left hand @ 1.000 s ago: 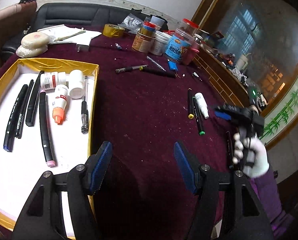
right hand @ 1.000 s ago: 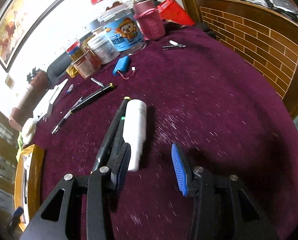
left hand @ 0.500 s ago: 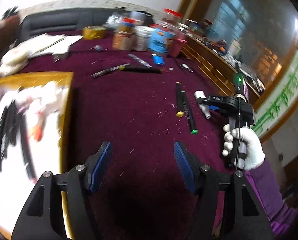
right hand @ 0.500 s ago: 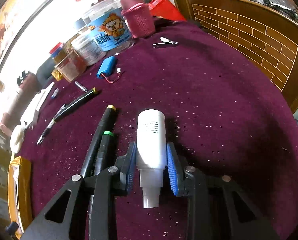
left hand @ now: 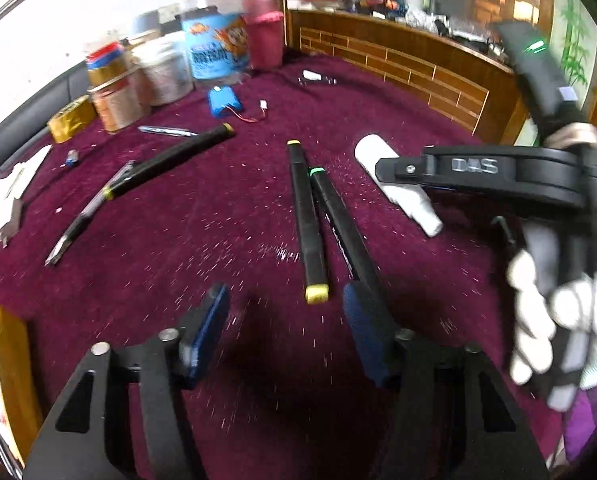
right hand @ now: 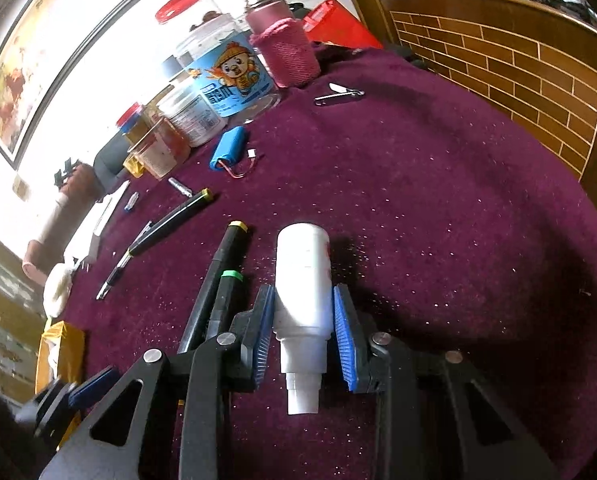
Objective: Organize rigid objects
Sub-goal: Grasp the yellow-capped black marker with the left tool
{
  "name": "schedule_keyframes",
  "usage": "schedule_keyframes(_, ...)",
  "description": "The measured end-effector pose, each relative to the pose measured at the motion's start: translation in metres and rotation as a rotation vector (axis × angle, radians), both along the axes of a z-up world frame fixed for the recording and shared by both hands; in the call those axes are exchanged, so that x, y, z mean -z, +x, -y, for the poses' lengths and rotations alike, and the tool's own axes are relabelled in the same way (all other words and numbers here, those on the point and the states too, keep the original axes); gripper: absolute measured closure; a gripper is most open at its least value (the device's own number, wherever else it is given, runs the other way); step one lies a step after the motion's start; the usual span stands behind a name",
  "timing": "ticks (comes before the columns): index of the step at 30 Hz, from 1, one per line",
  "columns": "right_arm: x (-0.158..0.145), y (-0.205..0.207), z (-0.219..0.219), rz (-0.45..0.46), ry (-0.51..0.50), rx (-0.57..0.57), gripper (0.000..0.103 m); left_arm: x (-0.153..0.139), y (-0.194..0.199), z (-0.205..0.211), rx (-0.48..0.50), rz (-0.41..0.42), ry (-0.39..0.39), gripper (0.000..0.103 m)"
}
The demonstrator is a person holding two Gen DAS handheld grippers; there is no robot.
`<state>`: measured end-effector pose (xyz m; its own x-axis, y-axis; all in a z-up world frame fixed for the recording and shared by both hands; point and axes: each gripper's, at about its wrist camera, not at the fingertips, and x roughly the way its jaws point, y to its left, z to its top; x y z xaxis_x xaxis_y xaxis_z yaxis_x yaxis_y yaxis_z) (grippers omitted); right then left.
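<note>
The right gripper (right hand: 303,332) clamps the white bottle (right hand: 303,280) at its middle (so it stays balanced). The left gripper (left hand: 284,330), half-open and empty, has just been narrowing near the yellow-capped marker (left hand: 308,220), probably to take it.

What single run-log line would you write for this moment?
right gripper: shut on white bottle lying on cloth | left gripper: open, jaws closing, empty, near yellow-capped marker | green-capped marker: alongside

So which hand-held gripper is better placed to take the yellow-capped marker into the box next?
Left, probably. The left hand-held gripper is open and empty, with the yellow-capped marker just ahead of it. The right hand-held gripper is shut on the white bottle.
</note>
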<state>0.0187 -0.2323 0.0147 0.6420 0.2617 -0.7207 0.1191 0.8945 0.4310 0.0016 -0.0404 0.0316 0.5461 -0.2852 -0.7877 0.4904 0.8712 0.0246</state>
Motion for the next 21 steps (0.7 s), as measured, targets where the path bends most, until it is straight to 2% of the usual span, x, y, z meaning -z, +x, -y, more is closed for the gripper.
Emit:
schedule_keyframes(2,0.0,0.0,0.0,0.002,0.005,-0.012,0.077,0.006,0.009,0.01,0.016,-0.02,0.018,0.059)
schedule_keyframes(6,0.004,0.002,0.006,-0.011,0.054,-0.013,0.077,0.012,0.022,0.028,0.023,-0.023,0.038,0.064)
schedule_keyframes(8,0.006,0.003,0.009,-0.022,0.069,-0.007,0.077,0.012,0.027,0.035,0.017,-0.032,0.02,0.084)
schedule_keyframes(10,0.007,0.003,0.009,-0.023,0.074,-0.007,0.077,0.012,0.027,0.037,0.019,-0.043,-0.003,0.091)
schedule_keyframes(16,0.007,0.002,0.007,-0.025,0.058,-0.012,0.077,0.011,-0.003,0.013,0.034,-0.077,-0.025,0.091)
schedule_keyframes(21,0.006,0.002,0.004,-0.025,0.029,-0.014,0.076,0.011,-0.02,0.002,0.033,-0.078,-0.006,0.091)
